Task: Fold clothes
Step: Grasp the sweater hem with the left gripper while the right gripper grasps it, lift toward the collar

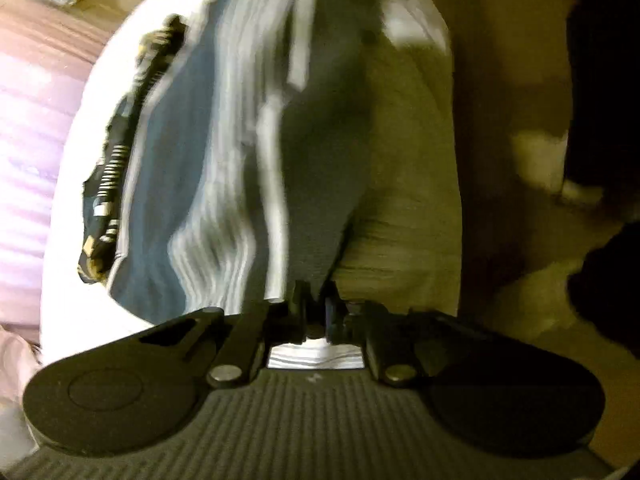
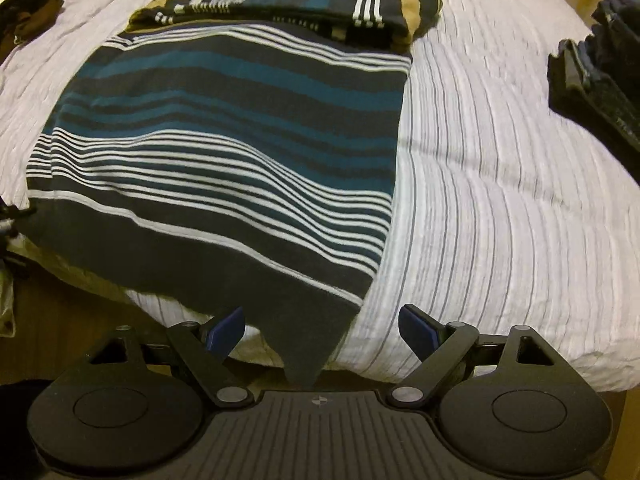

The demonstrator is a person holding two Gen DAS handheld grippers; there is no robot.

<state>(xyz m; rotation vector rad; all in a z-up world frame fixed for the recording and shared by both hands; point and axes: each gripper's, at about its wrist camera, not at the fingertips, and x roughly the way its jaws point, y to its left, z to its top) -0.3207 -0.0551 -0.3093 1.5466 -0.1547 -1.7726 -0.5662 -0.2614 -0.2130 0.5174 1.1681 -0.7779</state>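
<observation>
the left hand-held gripper (image 1: 316,312) has its jaws pressed together, and they seem to pinch the hem of the striped sweater (image 1: 224,168), though the picture is blurred there. the cloth runs away from it up the bed (image 1: 68,208). the right hand-held gripper (image 2: 322,328) stands spread, its blue pads (image 2: 226,332) either side of the sweater's (image 2: 224,140) near right corner, which hangs over the bed's (image 2: 500,220) edge and is not yet gripped. taking both bottom corners would let the hem be carried up toward the collar, so this looks like the start of a fold. the sweater lies flat on the ribbed white cover, its upper part already bunched. a dark stack of folded clothes (image 2: 600,76) waits well apart to the right.
</observation>
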